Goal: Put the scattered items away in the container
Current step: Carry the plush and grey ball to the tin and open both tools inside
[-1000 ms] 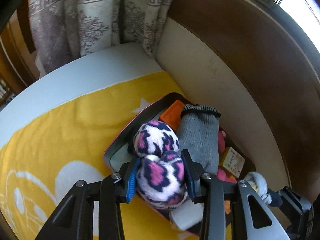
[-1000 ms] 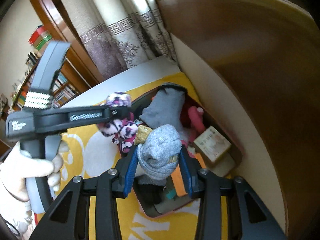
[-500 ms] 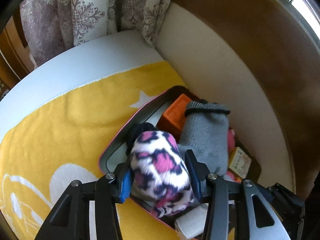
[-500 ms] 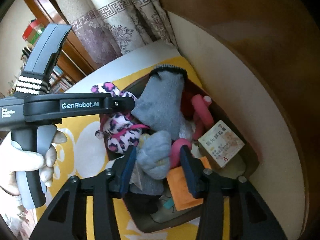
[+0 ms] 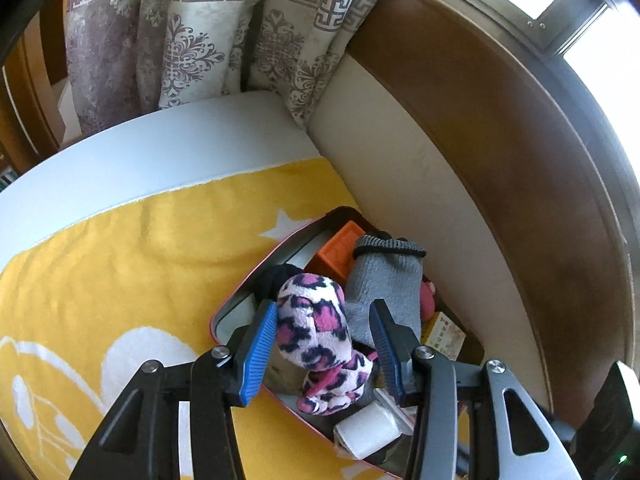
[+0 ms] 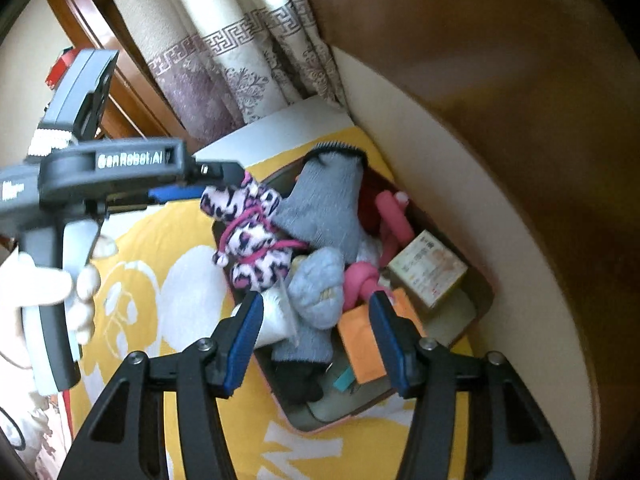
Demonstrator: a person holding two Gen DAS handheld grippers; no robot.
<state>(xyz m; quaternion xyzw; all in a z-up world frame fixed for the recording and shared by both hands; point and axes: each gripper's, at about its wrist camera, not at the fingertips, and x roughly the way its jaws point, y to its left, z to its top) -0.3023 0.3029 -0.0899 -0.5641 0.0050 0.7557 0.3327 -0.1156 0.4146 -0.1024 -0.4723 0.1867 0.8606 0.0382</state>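
Two soft things sit at the centre of this: a leopard-print plush bundle [image 5: 312, 320] and a rolled grey bundle [image 6: 320, 284], both inside the container [image 5: 256, 276]. The plush leans on the container's left rim and the grey roll lies near its middle. I read this as the drop-off step for both.

The left tool [image 5: 322, 306] hangs over the container with its jaws apart around the plush. One pad is just beside the plush and the other is clear of it, so I count nothing as gripped. The right tool [image 6: 316, 300] stands open over the grey roll, its pads not pressing.

My next move, I judge, is to lift both tools straight up out of the container without snagging the plush's pink loop, then look across the yellow blanket [image 5: 120, 260] for strays. I see none outside the container from here.

Inside the container I count:
- one plush bundle
- one grey roll
- one long grey sock [image 5: 384, 280]
- one orange block [image 5: 340, 244]
- one printed box [image 6: 428, 272]
- one white roll [image 5: 368, 426]
- one orange card [image 6: 360, 340]
- pink pieces [image 6: 394, 216] too tangled to number

Beyond the container there are one gloved hand [image 6: 80, 292] and one curtain [image 5: 192, 40].
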